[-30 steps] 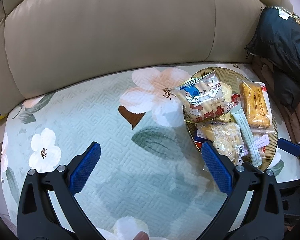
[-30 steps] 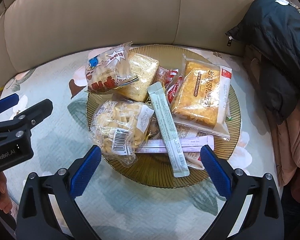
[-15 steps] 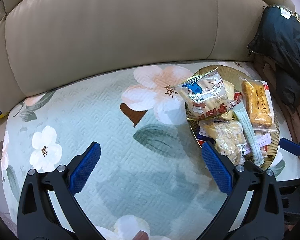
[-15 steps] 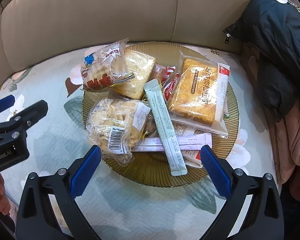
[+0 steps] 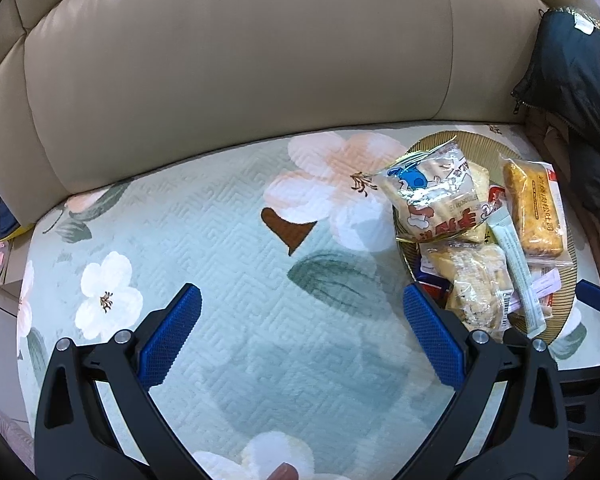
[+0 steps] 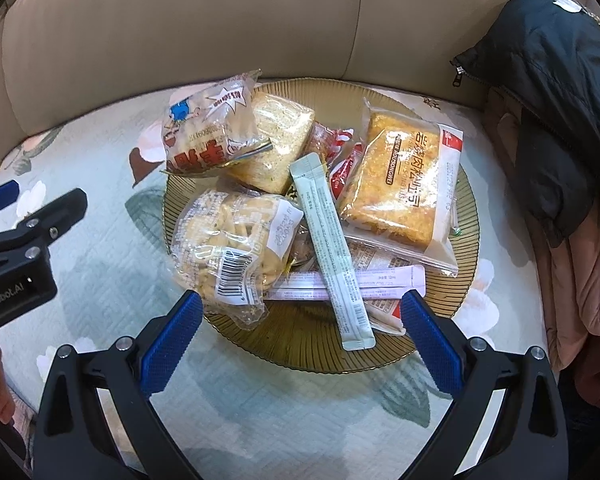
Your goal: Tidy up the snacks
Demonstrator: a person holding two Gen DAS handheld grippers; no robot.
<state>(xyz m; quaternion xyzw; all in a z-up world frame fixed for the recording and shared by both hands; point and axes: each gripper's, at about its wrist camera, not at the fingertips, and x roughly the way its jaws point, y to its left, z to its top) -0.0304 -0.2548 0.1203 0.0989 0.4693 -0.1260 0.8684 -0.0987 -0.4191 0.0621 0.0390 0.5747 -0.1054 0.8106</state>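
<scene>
My right claw [image 6: 300, 320] is spread wide and holds nothing; its two blue pads frame the near edge of the ribbed amber plate [image 6: 308, 344], which fills the middle of the right wrist view. The snacks are heaped on that plate. At upper left of the pile lies a clear bag with a blue cartoon figure and red lettering [image 6: 210, 128], partly over the plate's rim and resting on a pale square cake in clear wrap [image 6: 276, 148]. Below it, at the left of the plate, sits a clear bag of small biscuits with a barcode label [image 6: 232, 244]. A long pale green sachet [image 6: 332, 252] runs down the middle, crossing over a pinkish-white stick pack [image 6: 384, 280] that lies sideways. At the right is a golden bread in a clear wrapper with a red corner [image 6: 404, 184]. Red and white wrappers [image 6: 340, 160] show underneath; I cannot read them.

My left claw [image 5: 300, 320] is also wide apart and empty, above the bare floral sofa cover [image 5: 204, 232] in the lower middle of the left wrist view, with the plate at the right side of that frame, just beyond the right pad. In the right wrist view that claw shows at the left edge, beside the plate and not touching it.

A beige sofa back [image 6: 220, 20] fills the top of both views, and a black jacket [image 6: 548, 72] lies at upper right.
</scene>
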